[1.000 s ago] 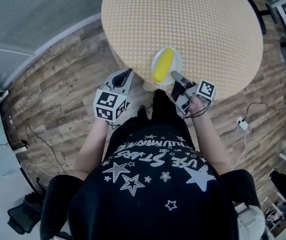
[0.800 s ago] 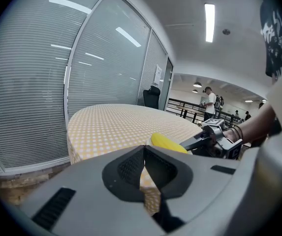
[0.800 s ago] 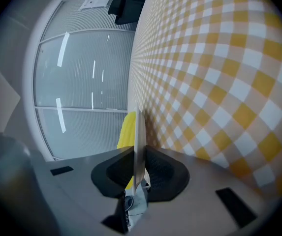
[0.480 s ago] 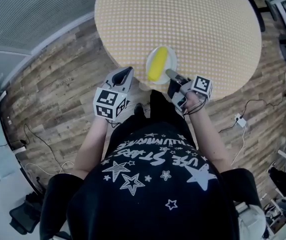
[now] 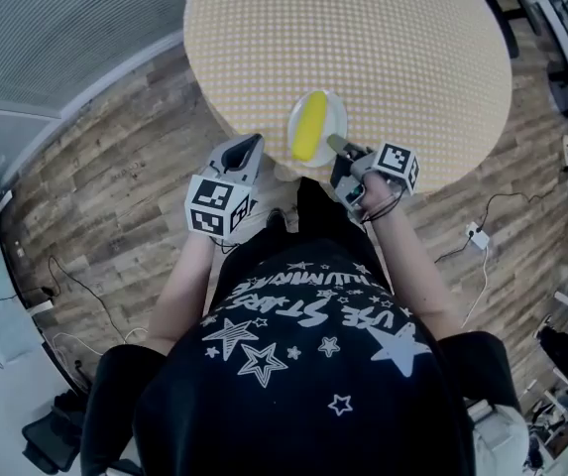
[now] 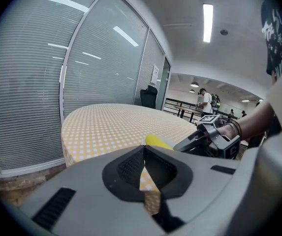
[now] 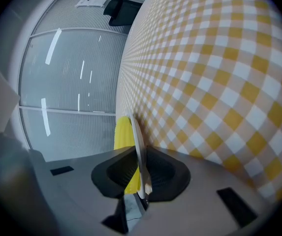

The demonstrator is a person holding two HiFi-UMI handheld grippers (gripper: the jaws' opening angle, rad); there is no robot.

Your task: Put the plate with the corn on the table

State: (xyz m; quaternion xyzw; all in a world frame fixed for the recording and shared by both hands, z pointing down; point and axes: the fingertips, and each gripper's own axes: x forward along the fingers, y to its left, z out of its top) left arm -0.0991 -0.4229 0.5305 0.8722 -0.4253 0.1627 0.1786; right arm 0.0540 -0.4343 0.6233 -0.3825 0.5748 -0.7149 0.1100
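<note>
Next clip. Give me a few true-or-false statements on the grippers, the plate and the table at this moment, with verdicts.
1. The right gripper is clamped on the rim of the plate. True.
2. The corn cob lies on the plate. True.
3. The left gripper also holds the plate. False: it is shut on nothing and is apart from the plate.
4. The table is square with a plain blue cloth. False: it is round, with a yellow-and-white checked cloth.

The right tongs (image 5: 333,144) pinch the plate (image 5: 338,117) at its near rim, arm reaching forward. The left tongs (image 5: 255,143), closed and empty, hover just left of the plate.
</note>
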